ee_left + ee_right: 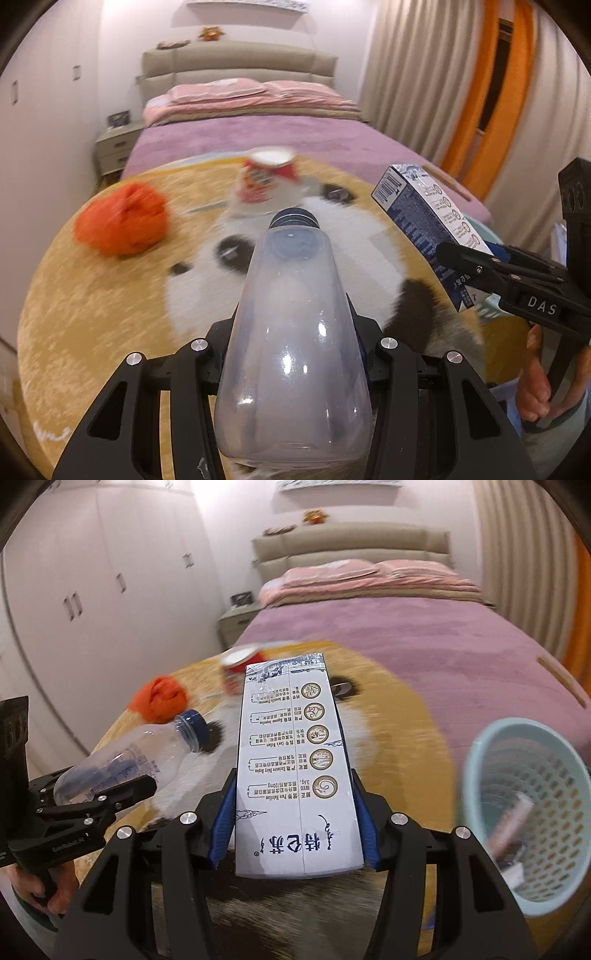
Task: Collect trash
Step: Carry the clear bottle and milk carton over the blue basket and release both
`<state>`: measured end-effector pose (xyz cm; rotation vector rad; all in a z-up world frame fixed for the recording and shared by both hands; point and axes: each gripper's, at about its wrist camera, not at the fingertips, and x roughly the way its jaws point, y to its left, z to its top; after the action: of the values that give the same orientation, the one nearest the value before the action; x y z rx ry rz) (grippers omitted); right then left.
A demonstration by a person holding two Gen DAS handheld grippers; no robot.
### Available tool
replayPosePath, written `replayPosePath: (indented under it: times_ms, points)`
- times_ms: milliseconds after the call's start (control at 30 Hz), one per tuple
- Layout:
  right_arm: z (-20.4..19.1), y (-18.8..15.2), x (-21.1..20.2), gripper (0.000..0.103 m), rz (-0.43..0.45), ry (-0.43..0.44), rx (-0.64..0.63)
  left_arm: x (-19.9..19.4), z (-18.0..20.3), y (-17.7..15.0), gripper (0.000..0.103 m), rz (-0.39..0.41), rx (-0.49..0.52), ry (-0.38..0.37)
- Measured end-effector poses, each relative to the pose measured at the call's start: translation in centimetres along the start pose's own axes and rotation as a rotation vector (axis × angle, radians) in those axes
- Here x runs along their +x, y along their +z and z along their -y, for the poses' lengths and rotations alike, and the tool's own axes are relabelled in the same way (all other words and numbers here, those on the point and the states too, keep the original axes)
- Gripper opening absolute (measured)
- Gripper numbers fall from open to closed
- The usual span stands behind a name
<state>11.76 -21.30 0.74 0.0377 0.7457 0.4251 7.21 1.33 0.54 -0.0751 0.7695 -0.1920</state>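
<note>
1. While your left gripper [295,369] clamps the clear plastic bottle [291,332], its blue cap [293,220] points forward along the fingers.
2. Your right gripper [297,819] grips the white-and-blue milk carton [291,768] lengthwise (above the panda-print blanket [406,738]).

Bedroom. Wide bed with mauve-pink cover [388,635] at 12 o'clock, beige padded headboard [236,66] against the far white wall. Folded pink quilts [251,98] at its head. Grey two-drawer nightstand [112,147] at 10 o'clock. White wardrobe doors [92,590] left; cream pleated curtains [417,74] at 2 o'clock (orange panel [491,92] beside).
</note>
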Motion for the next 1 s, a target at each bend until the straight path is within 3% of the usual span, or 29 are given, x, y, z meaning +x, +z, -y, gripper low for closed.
replayPosePath:
  times_ms: [233, 533, 700, 1000]
  points:
    - [7.2, -0.6, -4.1, 0.052, 0.067, -0.128, 0.139, 2.1, 7.0, 2.7, 0.045, 0.027, 0.109, -0.099]
    - [16.3, -2.3, -6.1, 0.052, 0.049, -0.263, 0.373, 7.3, 17.5, 5.2, 0.045, -0.016, 0.24, -0.246]
    - [18.5, -3.5, -5.6, 0.052, 0.008, -0.432, 0.386, 11.4, 21.5, 5.3, 0.045, -0.068, 0.319, -0.235]
    - [22.4, -5.2, -4.8, 0.054, -0.029, -0.434, 0.52, 15.8, 24.9, 5.7, 0.046, -0.141, 0.319, -0.277]
